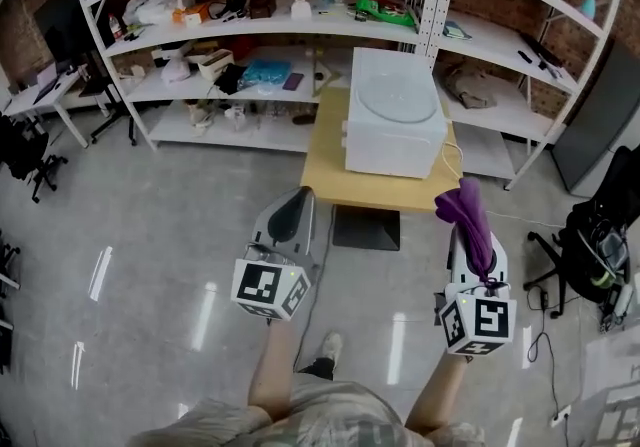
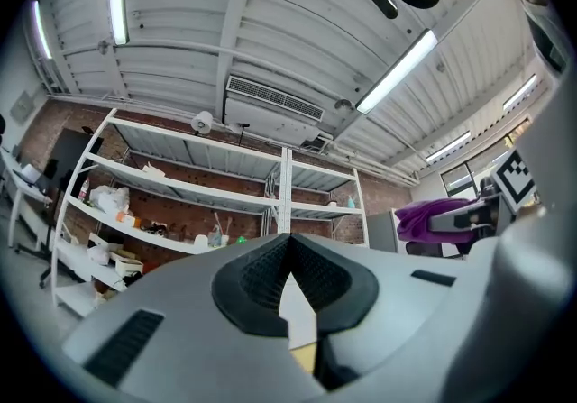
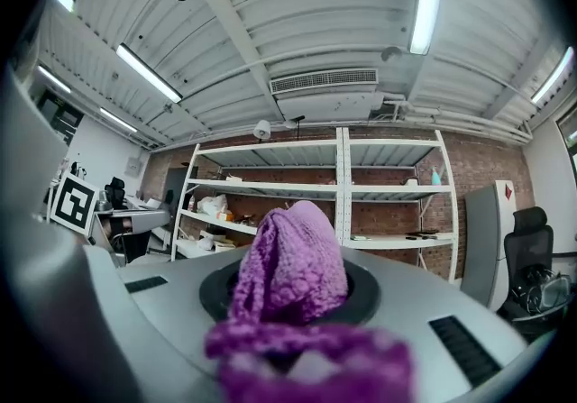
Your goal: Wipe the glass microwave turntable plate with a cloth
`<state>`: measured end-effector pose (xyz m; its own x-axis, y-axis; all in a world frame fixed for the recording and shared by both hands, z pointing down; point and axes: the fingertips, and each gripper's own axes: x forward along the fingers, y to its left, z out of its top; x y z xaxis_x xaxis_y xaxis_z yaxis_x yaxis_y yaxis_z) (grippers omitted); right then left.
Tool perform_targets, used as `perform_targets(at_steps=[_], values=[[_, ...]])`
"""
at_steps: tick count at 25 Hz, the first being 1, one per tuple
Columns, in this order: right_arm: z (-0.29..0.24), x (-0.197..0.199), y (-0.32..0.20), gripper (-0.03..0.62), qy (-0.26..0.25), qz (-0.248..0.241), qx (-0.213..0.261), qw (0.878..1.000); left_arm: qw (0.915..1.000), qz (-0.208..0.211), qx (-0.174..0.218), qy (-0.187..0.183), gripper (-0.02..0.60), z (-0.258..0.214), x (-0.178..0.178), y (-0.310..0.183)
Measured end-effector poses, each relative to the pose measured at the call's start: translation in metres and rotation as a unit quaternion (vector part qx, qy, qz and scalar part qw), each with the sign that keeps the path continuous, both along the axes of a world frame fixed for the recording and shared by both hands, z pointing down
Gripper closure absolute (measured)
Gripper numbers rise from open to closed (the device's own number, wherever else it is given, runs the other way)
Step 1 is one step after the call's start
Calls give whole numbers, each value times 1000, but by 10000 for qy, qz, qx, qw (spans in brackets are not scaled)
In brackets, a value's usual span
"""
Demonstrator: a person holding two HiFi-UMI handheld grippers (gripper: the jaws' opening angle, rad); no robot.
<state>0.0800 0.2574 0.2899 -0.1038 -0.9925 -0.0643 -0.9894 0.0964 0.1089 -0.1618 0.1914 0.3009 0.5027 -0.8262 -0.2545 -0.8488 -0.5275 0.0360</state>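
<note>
Brick-walled workshop, grey floor, white shelving along the far wall. Small wooden table stands in front of it, with a white microwave on top. The glass turntable plate lies flat on the microwave's roof, not inside it.

You stand well back from the table, both tools raised and nowhere near the plate.

Your right gripper pinches the purple cloth. In the right gripper view the cloth bunches up between the jaws and flops over the near side. Your left gripper is pressed together at the tips with nothing between them; the left gripper view shows only a thin sliver of background below where the pads meet.

Step in hand, as I read it: cloth is secured and you are approaching, no wiping begun.

Next move calls for closing in on the table and lowering the right gripper so the cloth lands flat on the glass. The plate sits loose on a smooth top, so it will likely slide. You probably need the left gripper to brace its rim.
</note>
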Motion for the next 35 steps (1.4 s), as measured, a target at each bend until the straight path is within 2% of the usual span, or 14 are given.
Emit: perform_targets(at_steps=[3, 6, 9, 12, 19, 23, 26, 28, 32, 35], values=[[-4, -6, -54, 546, -26, -60, -3, 10000, 9999, 162, 17, 38, 579, -6, 2, -53], [0, -3, -93, 546, -45, -151, -110, 9998, 9995, 263, -179, -22, 578, 4, 13, -98], [11, 12, -129, 546, -145, -133, -189, 9996, 9989, 286, -340, -114, 579, 19, 29, -135], [16, 33, -174, 546, -346, -228, -117, 9991, 9988, 307, -331, -180, 580, 28, 49, -177], [2, 87, -305, 546, -550, -626, 193, 9963, 9993, -37, -70, -374, 579, 11, 90, -305], [-10, 102, -363, 546, -579, -955, 219, 9935, 9992, -139, -55, -361, 579, 4, 108, -356], [-6, 97, -397, 546, -526, -1193, 58, 9914, 9974, -52, -329, -645, 580, 20, 117, -386], [-4, 93, -414, 546, -451, -1286, -10, 9907, 9945, 147, -612, -839, 579, 38, 121, -398], [-13, 83, -445, 546, -248, -1484, 44, 9886, 9834, 603, -1136, -1283, 579, 73, 127, -416], [-16, 74, -464, 546, -201, -1587, 49, 9871, 9757, 908, -1409, -1411, 578, 90, 130, -425]])
